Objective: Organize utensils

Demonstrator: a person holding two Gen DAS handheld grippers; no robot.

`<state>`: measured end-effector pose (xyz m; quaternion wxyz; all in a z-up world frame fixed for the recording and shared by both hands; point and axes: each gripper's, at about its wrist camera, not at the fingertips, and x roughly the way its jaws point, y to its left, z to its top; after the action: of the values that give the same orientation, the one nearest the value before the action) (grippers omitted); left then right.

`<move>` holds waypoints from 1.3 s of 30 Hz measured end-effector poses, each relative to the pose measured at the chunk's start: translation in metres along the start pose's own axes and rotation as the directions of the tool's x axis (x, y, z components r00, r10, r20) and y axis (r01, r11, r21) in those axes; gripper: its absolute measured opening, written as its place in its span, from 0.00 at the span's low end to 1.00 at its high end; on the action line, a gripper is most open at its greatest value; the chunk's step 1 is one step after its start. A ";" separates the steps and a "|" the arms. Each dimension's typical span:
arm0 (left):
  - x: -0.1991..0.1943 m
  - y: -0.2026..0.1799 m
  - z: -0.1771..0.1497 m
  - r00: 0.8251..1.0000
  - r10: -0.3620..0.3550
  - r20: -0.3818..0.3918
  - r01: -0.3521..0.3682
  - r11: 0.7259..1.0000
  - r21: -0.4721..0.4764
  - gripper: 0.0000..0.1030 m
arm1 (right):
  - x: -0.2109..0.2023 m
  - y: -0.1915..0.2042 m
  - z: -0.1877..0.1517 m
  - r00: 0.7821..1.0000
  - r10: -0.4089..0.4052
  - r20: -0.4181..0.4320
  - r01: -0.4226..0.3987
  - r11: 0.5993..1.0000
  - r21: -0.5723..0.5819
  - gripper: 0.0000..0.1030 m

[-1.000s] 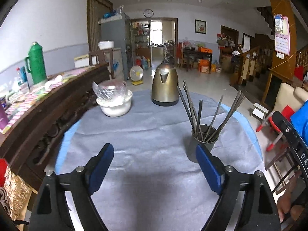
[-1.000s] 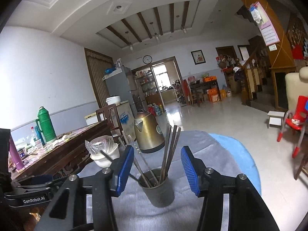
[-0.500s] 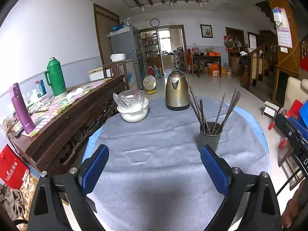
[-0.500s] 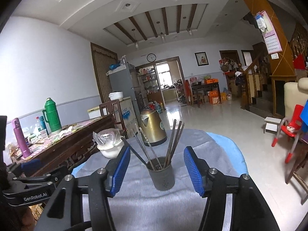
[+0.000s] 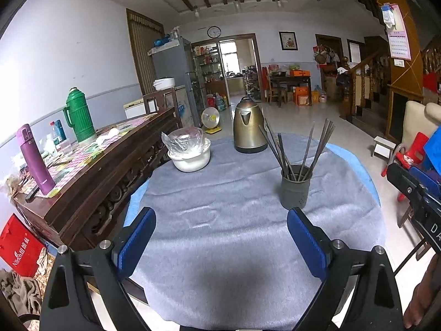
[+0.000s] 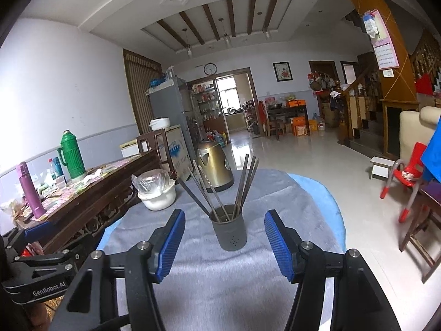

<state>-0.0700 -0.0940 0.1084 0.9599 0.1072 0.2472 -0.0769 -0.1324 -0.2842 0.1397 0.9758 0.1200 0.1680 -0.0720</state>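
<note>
"GenRobot.AI" is printed in white on the black body of the left gripper [image 6: 41,273], which is seen at the lower left edge of the right wrist view only. In the left wrist view, the letters "DA" are read on the right gripper [image 5: 419,193] at the right edge, and "Nirchi" with Chinese characters on a red bag [image 5: 19,251] beside the wooden sideboard [image 5: 91,182]. The utensil holder [image 6: 228,227], filled with upright chopsticks [image 6: 245,182], is set on the grey-covered tabletop [image 6: 220,289], near the brass kettle [image 6: 216,167] and the white bowl [image 6: 158,195]. Both pairs of jaws are held open with nothing between the pads; the holder stands beyond them.
</note>
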 end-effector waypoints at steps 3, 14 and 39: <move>-0.002 -0.001 -0.001 1.000 0.000 0.001 0.000 1.000 0.004 0.93 | 0.000 0.001 -0.003 1.000 -0.008 -0.015 0.008 1.000 -0.005 0.62; -0.003 0.000 -0.002 1.000 -0.003 0.000 0.003 1.000 -0.003 0.93 | -0.001 0.002 -0.010 0.998 -0.021 -0.056 0.021 1.000 0.007 0.62; -0.013 0.027 -0.006 1.000 0.005 0.007 -0.005 0.999 -0.031 0.93 | -0.018 0.023 -0.028 0.993 -0.024 -0.115 0.026 1.000 0.017 0.64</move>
<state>-0.0786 -0.0649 0.1143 0.9625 0.0924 0.2448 -0.0711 -0.1536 -0.2526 0.1251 0.9624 0.1307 0.2247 -0.0786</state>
